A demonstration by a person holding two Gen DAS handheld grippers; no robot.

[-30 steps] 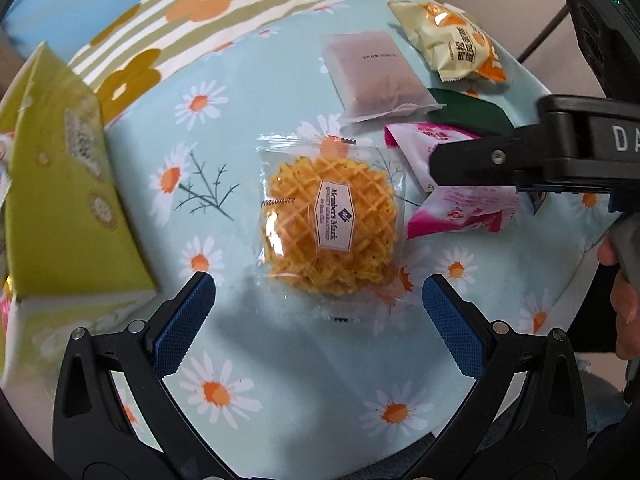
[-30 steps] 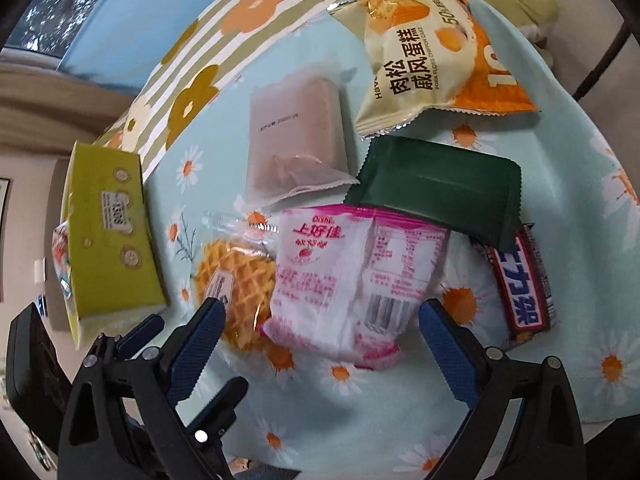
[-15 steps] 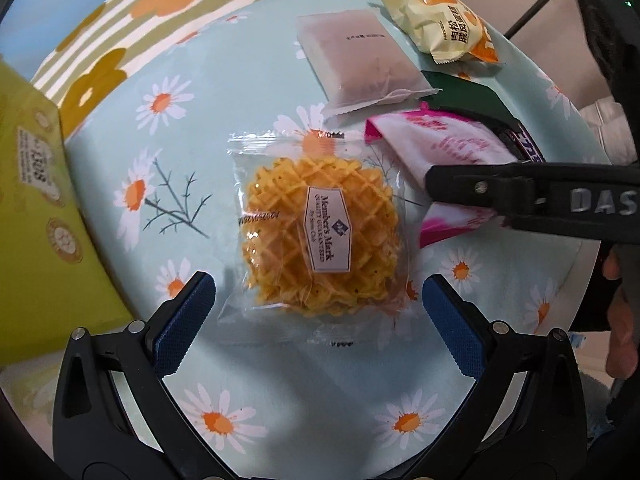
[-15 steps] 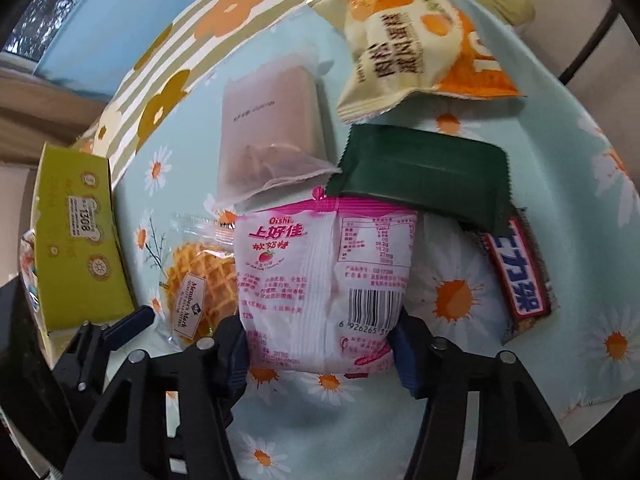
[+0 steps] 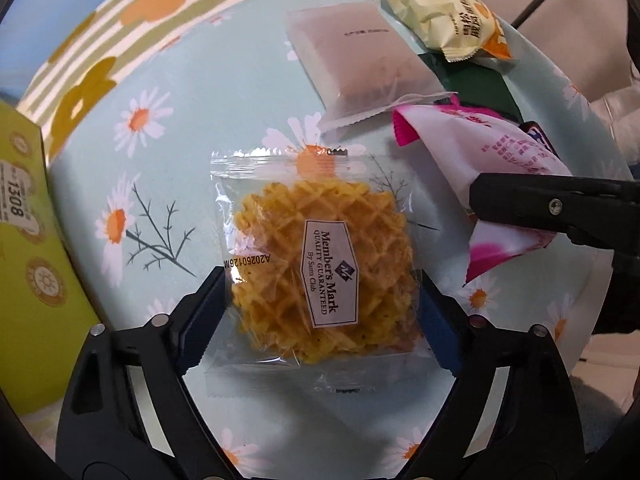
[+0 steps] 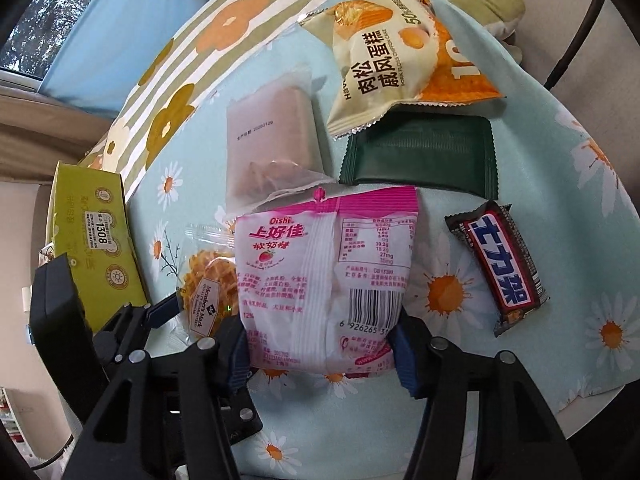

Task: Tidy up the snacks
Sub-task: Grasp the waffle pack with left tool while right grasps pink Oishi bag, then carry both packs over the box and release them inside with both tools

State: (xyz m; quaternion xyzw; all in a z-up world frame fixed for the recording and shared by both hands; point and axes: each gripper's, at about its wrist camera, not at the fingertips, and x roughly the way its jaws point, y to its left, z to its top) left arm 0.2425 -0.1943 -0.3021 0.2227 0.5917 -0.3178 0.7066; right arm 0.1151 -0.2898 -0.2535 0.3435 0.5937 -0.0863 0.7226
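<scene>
Daisy-print tablecloth covers table; window behind.

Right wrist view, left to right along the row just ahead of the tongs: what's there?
Green box → waffle cookie pack → pink Oishi bag, gripped by the right tongs → chocolate bar.

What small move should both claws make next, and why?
Probably lift both straight up together. The left claw is shut on the waffle cookie pack, and the right claw is shut on the pink Oishi bag. Both packs seem gripped while near the floral tablecloth.
</scene>
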